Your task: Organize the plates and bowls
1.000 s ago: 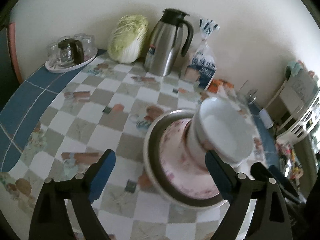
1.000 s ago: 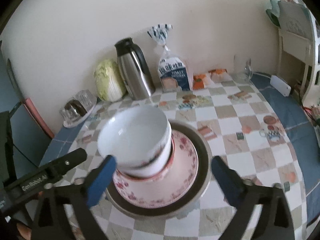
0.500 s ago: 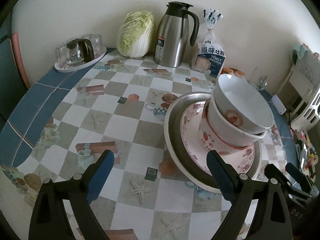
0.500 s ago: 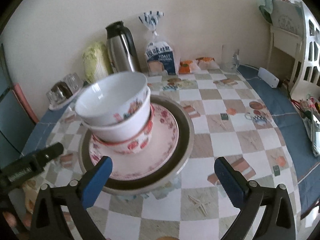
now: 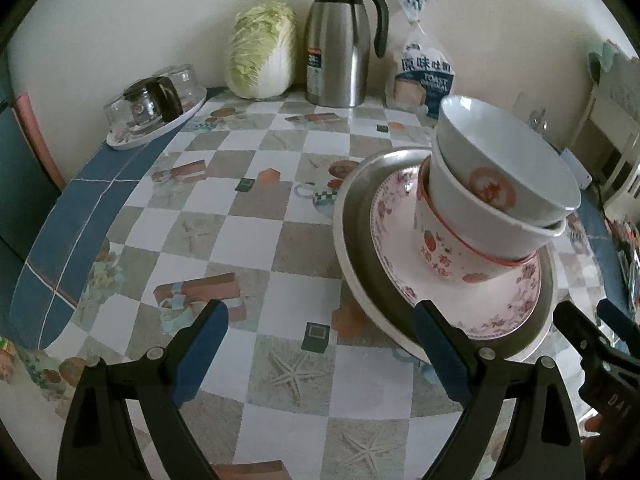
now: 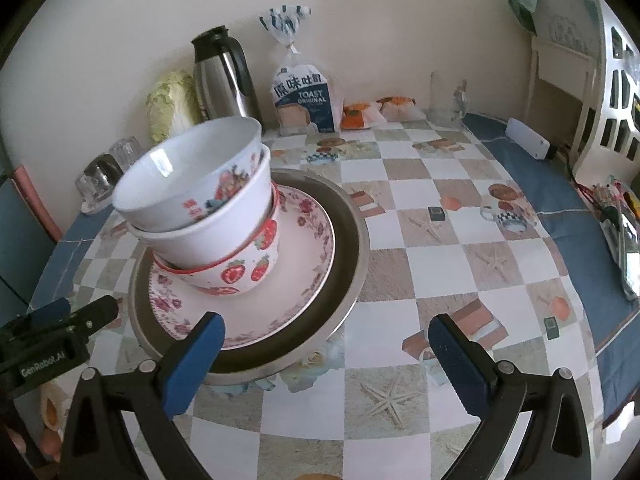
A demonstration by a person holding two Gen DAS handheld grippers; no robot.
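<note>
1. The left gripper [image 5: 320,344] is spread wide and holds nothing.
2. The right gripper [image 6: 326,354] is likewise spread and empty.
3. Three nested bowls [image 6: 200,216] are tilted on a floral plate [image 6: 296,280] inside a metal basin [image 6: 352,248] on the bench [image 6: 440,280].

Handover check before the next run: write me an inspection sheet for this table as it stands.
Surface: round table under a checked picture cloth with a blue border.
Job's things: three nested bowls, the top one tilted, on a floral plate inside a metal dish.
Clutter: cabbage, steel jug, toast bag, glassware tray, glass mug, snack packets, all along the wall side.
Grippers: left gripper and right gripper both open, holding nothing.
Cables: one by a white device at the table's edge.
Surroundings: cream wall, white lattice furniture.
</note>
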